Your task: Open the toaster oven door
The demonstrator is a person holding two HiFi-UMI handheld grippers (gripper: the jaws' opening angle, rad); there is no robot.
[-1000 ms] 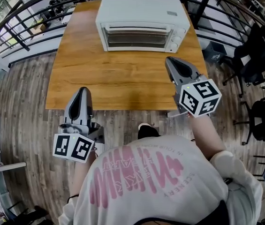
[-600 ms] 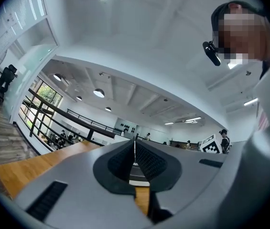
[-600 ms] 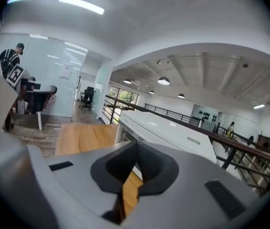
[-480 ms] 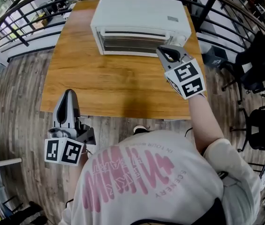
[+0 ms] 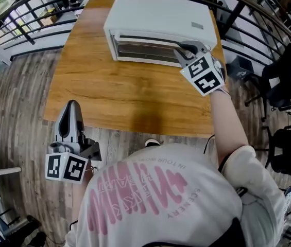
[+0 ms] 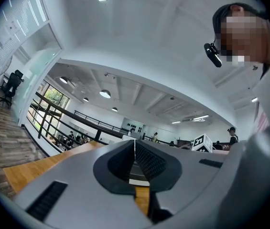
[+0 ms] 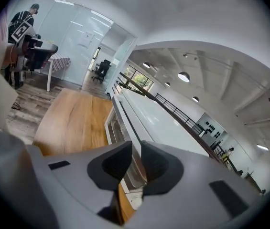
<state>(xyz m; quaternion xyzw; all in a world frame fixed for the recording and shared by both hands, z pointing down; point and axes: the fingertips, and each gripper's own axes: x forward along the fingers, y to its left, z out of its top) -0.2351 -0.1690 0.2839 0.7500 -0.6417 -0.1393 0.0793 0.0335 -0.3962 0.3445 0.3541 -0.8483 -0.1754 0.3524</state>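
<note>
Right gripper view as guide, widen the right claw, just opening to a narrow empty gap, around the handle of the shut toaster oven at the tabletop's far edge, pinch, pull down gently; leave the pressed-together left claw idle.

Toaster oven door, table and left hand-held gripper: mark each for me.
toaster oven door (image 5: 142, 49), head view, on its glass pane.
table (image 5: 114, 91), head view, on bare wood near its middle.
left hand-held gripper (image 5: 72, 104), head view, between its fingertips.
</note>
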